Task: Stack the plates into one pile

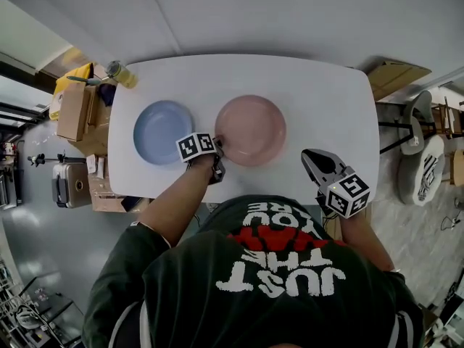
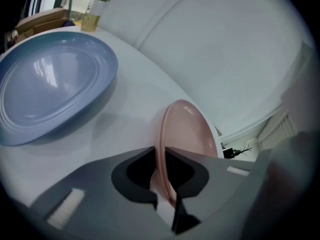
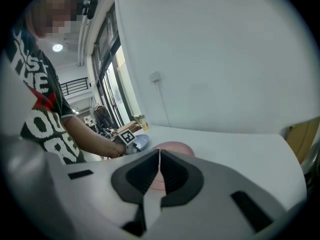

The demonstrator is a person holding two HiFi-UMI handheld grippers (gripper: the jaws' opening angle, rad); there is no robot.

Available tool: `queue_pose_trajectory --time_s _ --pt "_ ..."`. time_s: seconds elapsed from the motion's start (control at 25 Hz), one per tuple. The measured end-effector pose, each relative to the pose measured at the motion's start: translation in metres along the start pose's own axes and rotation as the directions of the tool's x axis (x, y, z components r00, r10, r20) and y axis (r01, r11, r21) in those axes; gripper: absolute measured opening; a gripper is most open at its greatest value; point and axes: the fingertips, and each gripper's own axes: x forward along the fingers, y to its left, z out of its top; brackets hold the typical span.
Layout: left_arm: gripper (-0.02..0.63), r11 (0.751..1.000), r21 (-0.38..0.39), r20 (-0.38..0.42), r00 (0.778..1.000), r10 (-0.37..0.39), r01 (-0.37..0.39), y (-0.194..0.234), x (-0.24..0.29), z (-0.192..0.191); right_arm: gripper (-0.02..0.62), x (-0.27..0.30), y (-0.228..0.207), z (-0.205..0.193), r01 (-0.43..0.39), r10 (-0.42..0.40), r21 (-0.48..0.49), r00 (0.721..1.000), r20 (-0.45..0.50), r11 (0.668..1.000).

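On the white table (image 1: pixel 326 100) lie a blue plate (image 1: pixel 163 131) at the left and a pink plate (image 1: pixel 251 129) in the middle, side by side and apart. My left gripper (image 1: pixel 216 151) is at the pink plate's near left rim. In the left gripper view the jaws (image 2: pixel 160 151) are shut on the pink plate (image 2: pixel 187 129), whose rim runs between them, with the blue plate (image 2: pixel 50 84) off to the left. My right gripper (image 1: pixel 310 158) hovers near the table's front right edge, shut and empty (image 3: pixel 159 154), pointing toward the pink plate (image 3: pixel 172 146).
A small bottle (image 1: pixel 122 73) stands at the table's far left corner. Cardboard boxes (image 1: pixel 72 111) and clutter sit on the floor left of the table. Chairs (image 1: pixel 424 158) stand to the right. A white wall runs behind the table.
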Motion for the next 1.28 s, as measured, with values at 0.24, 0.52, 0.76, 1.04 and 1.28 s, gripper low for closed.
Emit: queue_pose_trajectory --time_s 0.24,0.52,0.76,1.04,1.28 --pt "0.049 0.997 -0.061 0.03 0.998 -0.047 0.049 -0.003 -0.024 0.016 0.009 0.014 0.008 0.011 -0.02 0.02 -0.028 1.0 -0.01 0.999" --pt "0.049 0.988 -0.135 0.196 0.98 -0.044 0.072 0.046 -0.104 0.079 0.009 0.069 0.036 0.042 -0.097 0.097 -0.084 0.995 -0.011 0.992" --pt "0.049 0.972 -0.233 0.3 0.95 0.09 -0.019 0.147 -0.182 0.116 0.009 0.12 0.068 0.065 -0.155 0.153 -0.125 0.988 -0.022 0.98" --pt "0.049 0.95 -0.3 0.275 0.946 0.172 -0.086 0.228 -0.209 0.115 0.009 0.162 0.101 0.068 -0.169 0.163 -0.127 0.985 -0.058 0.977" --pt "0.055 0.973 -0.191 0.187 0.968 0.168 -0.132 0.241 -0.189 0.109 0.009 0.172 0.118 0.061 -0.138 0.127 -0.128 0.988 -0.087 0.982"
